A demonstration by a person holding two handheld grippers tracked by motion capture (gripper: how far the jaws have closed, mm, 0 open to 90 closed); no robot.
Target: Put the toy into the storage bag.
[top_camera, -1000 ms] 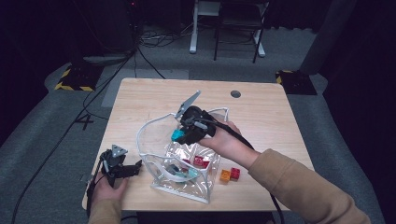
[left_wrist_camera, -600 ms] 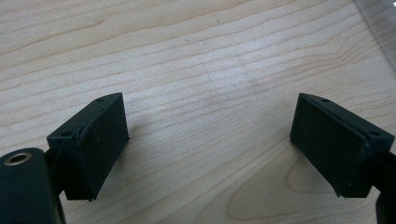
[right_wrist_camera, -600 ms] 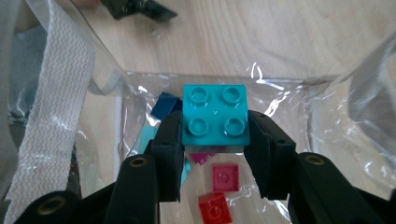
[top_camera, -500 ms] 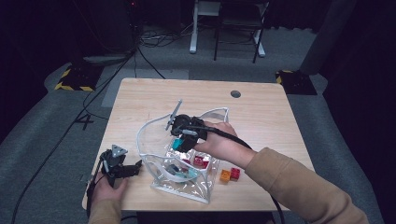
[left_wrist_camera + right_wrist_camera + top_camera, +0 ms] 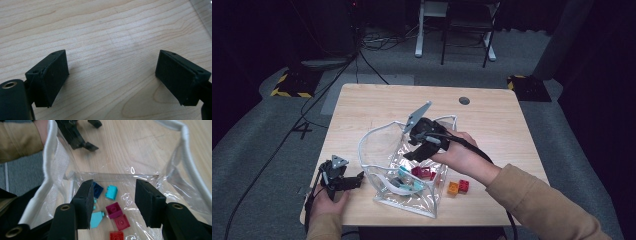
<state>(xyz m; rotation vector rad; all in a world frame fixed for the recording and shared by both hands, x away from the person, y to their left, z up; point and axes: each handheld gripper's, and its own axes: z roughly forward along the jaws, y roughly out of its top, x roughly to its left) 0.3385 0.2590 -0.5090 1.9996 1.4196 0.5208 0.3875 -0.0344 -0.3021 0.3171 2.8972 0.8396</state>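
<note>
Right gripper [image 5: 112,202], above the clear bag [image 5: 377,145], has just opened its jaws (nothing between them). Bricks [image 5: 113,210] lie inside the bag, so a drop looks complete. Left gripper [image 5: 112,77] rests open beside the bag.

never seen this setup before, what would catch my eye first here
The clear plastic pouch with white trim standing open at the middle of the wooden table, with small toy bricks in teal, dark blue, magenta and red on its bottom. The right gripper hangs over its mouth, fingers apart and nothing between them. An orange brick and a red brick lie on the table just outside the pouch.
</note>
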